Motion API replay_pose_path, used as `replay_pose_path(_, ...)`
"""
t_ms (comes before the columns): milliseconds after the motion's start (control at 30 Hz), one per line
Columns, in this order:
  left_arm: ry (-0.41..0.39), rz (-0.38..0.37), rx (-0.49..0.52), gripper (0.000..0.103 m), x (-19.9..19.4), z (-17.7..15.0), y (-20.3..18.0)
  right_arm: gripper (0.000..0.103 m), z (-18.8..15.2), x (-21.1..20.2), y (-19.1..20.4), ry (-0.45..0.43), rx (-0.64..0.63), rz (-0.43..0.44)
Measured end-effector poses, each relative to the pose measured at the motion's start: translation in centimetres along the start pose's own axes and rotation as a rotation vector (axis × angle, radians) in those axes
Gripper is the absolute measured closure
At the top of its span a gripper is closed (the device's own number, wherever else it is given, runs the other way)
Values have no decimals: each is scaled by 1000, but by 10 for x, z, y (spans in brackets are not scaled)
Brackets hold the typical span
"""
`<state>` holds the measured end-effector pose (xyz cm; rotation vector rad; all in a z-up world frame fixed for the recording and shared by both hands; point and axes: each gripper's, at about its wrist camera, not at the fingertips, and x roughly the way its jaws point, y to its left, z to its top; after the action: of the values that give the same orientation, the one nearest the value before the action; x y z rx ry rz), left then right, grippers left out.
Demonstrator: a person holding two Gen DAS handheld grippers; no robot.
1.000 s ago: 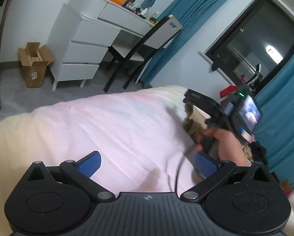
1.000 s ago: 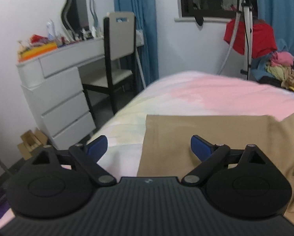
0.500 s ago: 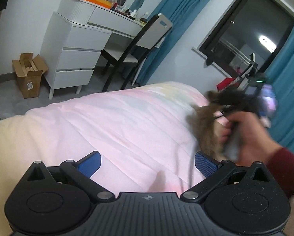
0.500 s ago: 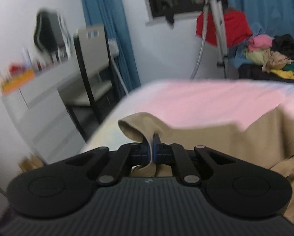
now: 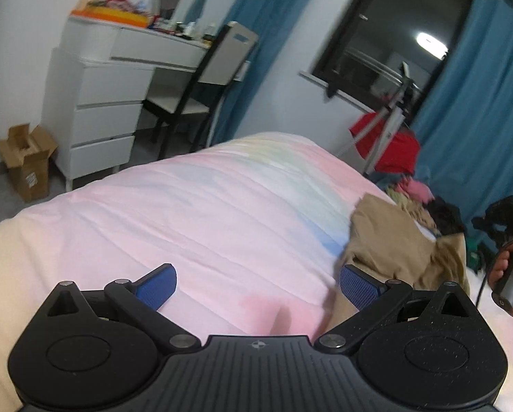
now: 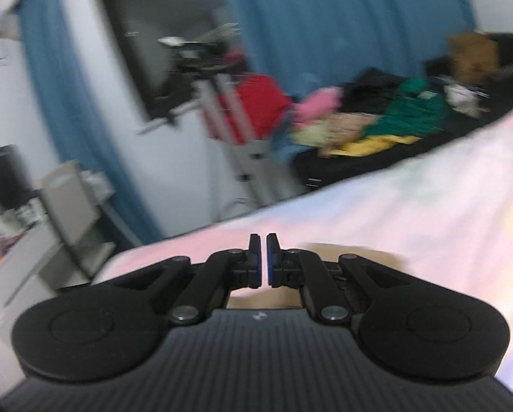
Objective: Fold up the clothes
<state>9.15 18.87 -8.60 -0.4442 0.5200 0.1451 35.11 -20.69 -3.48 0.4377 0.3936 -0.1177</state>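
Tan, soft woven cloth, a loosely crumpled garment [image 5: 394,240], lies on the right side of a bed covered in a smooth pastel pink quilt [image 5: 205,213], its folds uneven and one corner peaked. Folding looks barely begun: no neat edges yet, so nearly all the work seems left. Near the viewer, the left black tool with blue ribbed pads [image 5: 256,283] hangs released above bare quilt, touching nothing. To the far right a hand [image 5: 510,274] holds the right tool [image 6: 260,261], clenched; a sliver of light shows between its pads and no cloth appears pinched, though tan fabric sits just beneath it.
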Motion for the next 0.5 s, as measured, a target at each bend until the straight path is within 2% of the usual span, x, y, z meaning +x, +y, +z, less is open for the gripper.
replay_pose_path(67,18,-7,31,1,5,-3,-5,97,-5,3,-20,8,15,-37)
replay_pose_path(133,24,-1,40,1,9,-5,-8,97,-13,6,-26,28,9,-30)
replay_pose_path(267,38,17,45,1,18,-9,-15,93,-39,2,-11,165,46,140)
replay_pose_path(333,39,26,51,1,21,-10,-16,79,-61,-3,0,274,89,230)
replay_pose_path(367,39,29,54,1,22,-9,-16,53,-72,-5,5,328,110,275)
replay_pose_path(400,39,31,56,1,23,-10,-17,31,-82,-8,10,374,129,313)
replay_pose_path(500,37,35,50,1,22,-8,-15,29,-109,-20,22,421,155,334)
